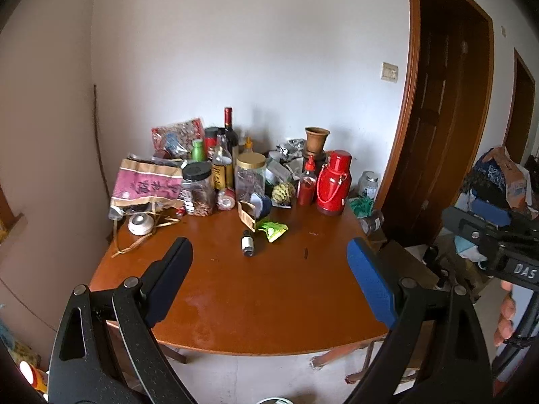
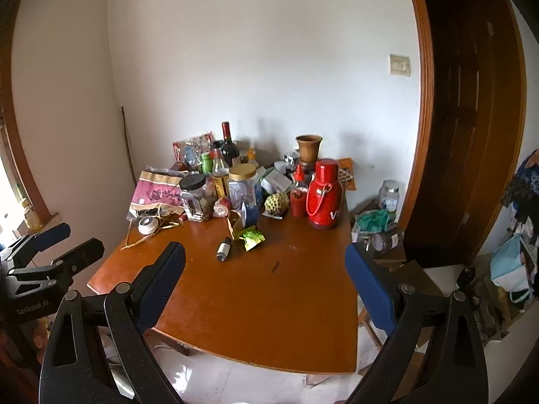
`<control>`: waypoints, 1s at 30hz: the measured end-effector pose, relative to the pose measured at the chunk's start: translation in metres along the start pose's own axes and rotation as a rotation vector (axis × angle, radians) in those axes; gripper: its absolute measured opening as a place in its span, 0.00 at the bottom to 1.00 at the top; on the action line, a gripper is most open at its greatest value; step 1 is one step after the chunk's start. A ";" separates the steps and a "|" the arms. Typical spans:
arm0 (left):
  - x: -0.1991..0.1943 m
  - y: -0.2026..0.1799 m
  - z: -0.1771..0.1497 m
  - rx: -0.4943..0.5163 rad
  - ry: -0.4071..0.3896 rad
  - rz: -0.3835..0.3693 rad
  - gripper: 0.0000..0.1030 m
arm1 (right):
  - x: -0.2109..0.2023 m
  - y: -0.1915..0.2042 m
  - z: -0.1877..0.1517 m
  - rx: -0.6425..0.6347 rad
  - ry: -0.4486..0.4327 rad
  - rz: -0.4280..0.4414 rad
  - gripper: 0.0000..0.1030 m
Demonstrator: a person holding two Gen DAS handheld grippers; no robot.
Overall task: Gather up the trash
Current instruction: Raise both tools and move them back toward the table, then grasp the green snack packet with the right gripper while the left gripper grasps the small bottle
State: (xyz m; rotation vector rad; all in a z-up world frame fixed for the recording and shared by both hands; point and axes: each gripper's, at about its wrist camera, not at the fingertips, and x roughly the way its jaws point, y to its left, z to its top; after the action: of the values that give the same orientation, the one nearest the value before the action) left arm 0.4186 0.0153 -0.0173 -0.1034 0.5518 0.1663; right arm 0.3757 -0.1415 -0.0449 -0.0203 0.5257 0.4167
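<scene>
While both tools, left tool (image 1: 269,262) and right tool (image 2: 266,262), hang wide open and empty, the green wrapper (image 1: 272,229) lies mid-table (image 1: 269,303), twelve o'clock: light, crinkly, probably best pinched at an edge.

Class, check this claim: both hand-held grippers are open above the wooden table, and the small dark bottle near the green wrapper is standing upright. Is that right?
Not quite. The small dark bottle lies on its side beside the green wrapper, as the left wrist view shows. The rest holds: the left hand-held gripper and the right hand-held gripper are open above the wooden table.
</scene>
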 end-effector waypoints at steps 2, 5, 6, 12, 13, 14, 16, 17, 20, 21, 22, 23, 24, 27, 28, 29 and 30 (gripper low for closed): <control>0.017 0.005 0.006 0.010 0.013 -0.007 0.90 | 0.013 -0.001 0.004 0.006 0.012 -0.004 0.92; 0.046 0.014 0.017 0.025 0.025 -0.016 0.90 | 0.034 0.002 0.010 0.018 0.027 -0.017 0.92; 0.057 0.018 0.022 0.027 0.031 -0.026 0.90 | 0.043 0.004 0.013 0.023 0.033 -0.025 0.92; 0.125 0.050 0.051 0.057 0.067 -0.083 0.90 | 0.101 0.015 0.030 0.082 0.089 -0.078 0.92; 0.134 0.055 0.054 0.060 0.075 -0.085 0.90 | 0.114 0.019 0.034 0.095 0.105 -0.082 0.92; 0.146 0.062 0.059 0.066 0.082 -0.091 0.90 | 0.124 0.020 0.037 0.102 0.113 -0.080 0.92; 0.166 0.072 0.064 0.077 0.094 -0.097 0.90 | 0.152 0.022 0.042 0.118 0.140 -0.084 0.92; 0.178 0.078 0.065 0.086 0.102 -0.093 0.90 | 0.163 0.023 0.043 0.124 0.151 -0.083 0.92; 0.209 0.092 0.065 0.106 0.132 -0.068 0.90 | 0.205 0.025 0.043 0.147 0.197 -0.076 0.92; 0.219 0.095 0.063 0.109 0.145 -0.062 0.90 | 0.222 0.024 0.041 0.157 0.217 -0.065 0.92; 0.231 0.100 0.059 0.109 0.164 -0.059 0.90 | 0.237 0.024 0.038 0.164 0.237 -0.056 0.92; 0.240 0.104 0.055 0.109 0.178 -0.057 0.90 | 0.249 0.024 0.035 0.169 0.254 -0.050 0.92; 0.249 0.107 0.052 0.107 0.193 -0.057 0.90 | 0.266 0.023 0.031 0.176 0.280 -0.044 0.92; 0.281 0.118 0.037 0.097 0.255 -0.062 0.90 | 0.313 0.020 0.016 0.189 0.352 -0.033 0.91; 0.288 0.121 0.032 0.093 0.271 -0.065 0.88 | 0.324 0.019 0.012 0.192 0.368 -0.030 0.91; 0.298 0.124 0.027 0.087 0.294 -0.069 0.87 | 0.343 0.017 0.003 0.197 0.401 -0.031 0.91; 0.308 0.127 0.021 0.079 0.319 -0.072 0.84 | 0.355 0.016 0.000 0.199 0.423 -0.030 0.91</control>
State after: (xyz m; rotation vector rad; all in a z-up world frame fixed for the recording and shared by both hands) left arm 0.6645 0.1830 -0.1688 -0.0728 0.8708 0.0566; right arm 0.6474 0.0084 -0.2181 0.0765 0.9806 0.3292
